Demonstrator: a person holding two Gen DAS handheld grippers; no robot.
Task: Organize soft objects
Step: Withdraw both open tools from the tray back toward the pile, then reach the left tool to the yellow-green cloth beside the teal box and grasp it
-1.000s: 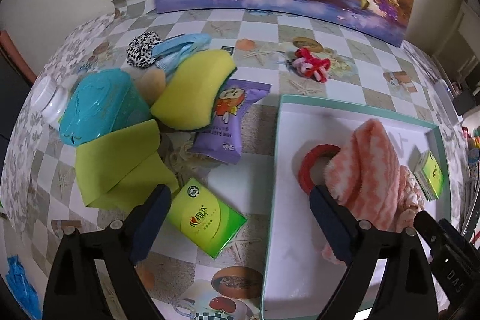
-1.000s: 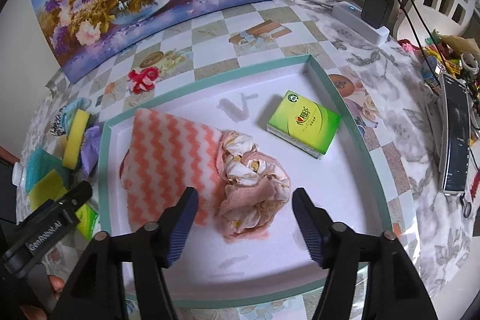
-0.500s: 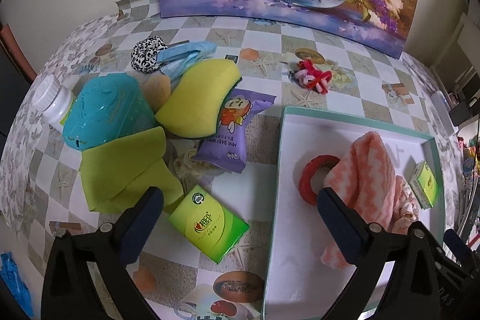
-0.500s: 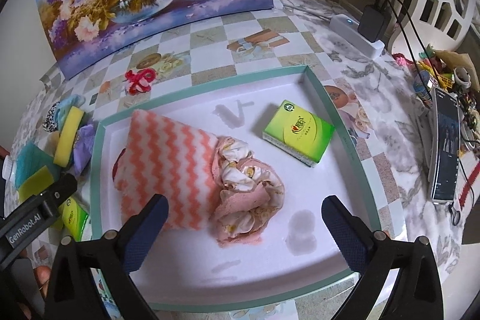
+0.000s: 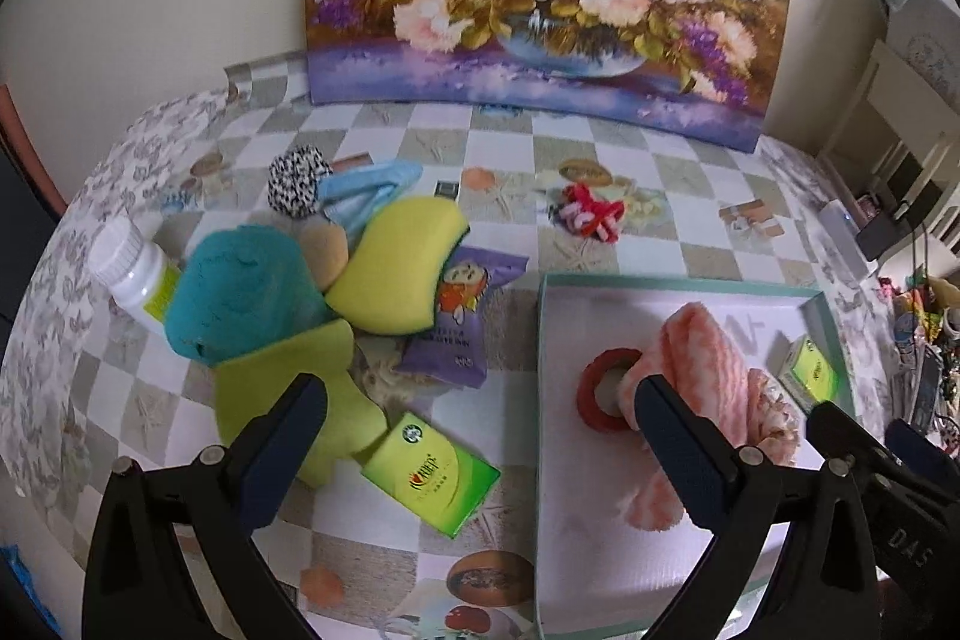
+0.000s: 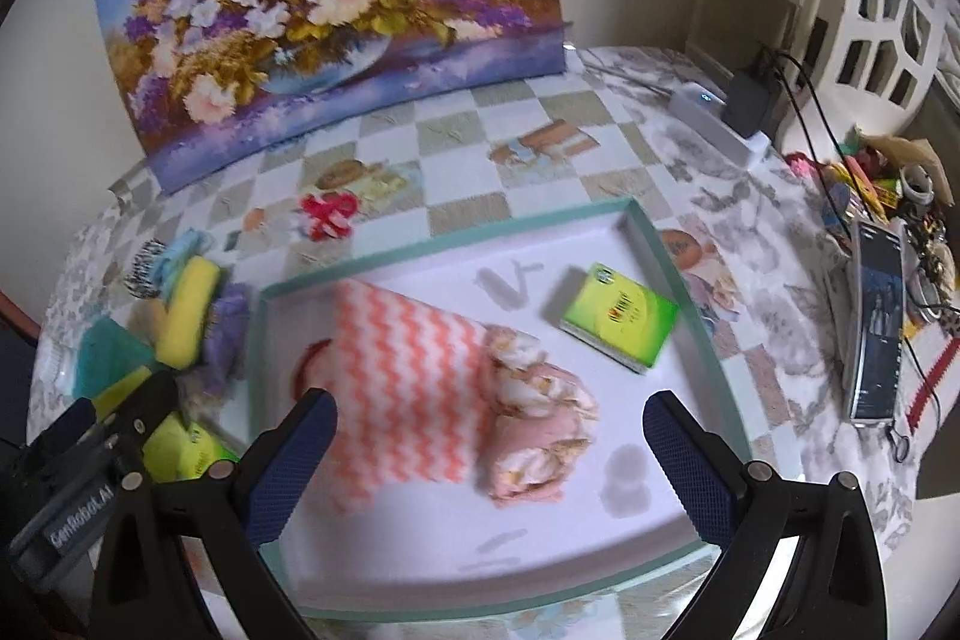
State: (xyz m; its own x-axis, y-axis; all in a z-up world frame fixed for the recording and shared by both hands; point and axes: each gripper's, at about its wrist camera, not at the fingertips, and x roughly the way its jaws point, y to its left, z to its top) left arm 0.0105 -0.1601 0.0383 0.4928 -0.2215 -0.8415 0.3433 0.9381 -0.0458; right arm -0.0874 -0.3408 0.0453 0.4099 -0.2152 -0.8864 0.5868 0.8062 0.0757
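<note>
Between picks, by the look of it: both claws empty and spread wide. Left gripper (image 5: pixel 480 436) up over the table, pads apart with nothing between them, straddling the gap between the loose pile and the tray (image 5: pixel 543 340). Right gripper (image 6: pixel 492 454) likewise wide open, holding nothing, above the tray with the pink floral cloth (image 6: pixel 540 418) and the zigzag towel (image 6: pixel 408 376) lying loose below its pads; jaws just opened to full width, nothing pinched. Already inside the tray: towel, floral cloth, a red ring (image 5: pixel 594 388) half tucked under the towel, and one green tissue pack (image 6: pixel 618 316). Not yet in the tray, all on the checked cloth to the left: a second green tissue pack (image 5: pixel 432 472) just beside the tray wall, green cloths (image 5: pixel 288 382), yellow sponge (image 5: pixel 402 268), purple wipes packet (image 5: pixel 462 316), teal cloth (image 5: pixel 240 292), a spotted scrunchie (image 5: pixel 297 178), blue cloth (image 5: pixel 366 190), and a red-and-white hair tie (image 5: pixel 588 214) farther back (a white bottle (image 5: pixel 135 268) too, though hardly soft). Next move probably for the left side: drop onto the near tissue pack, closest and free of the heap, pads across its narrow sides, then lift over the rim into bare tray floor. Room left near the front edge of the tray.
</note>
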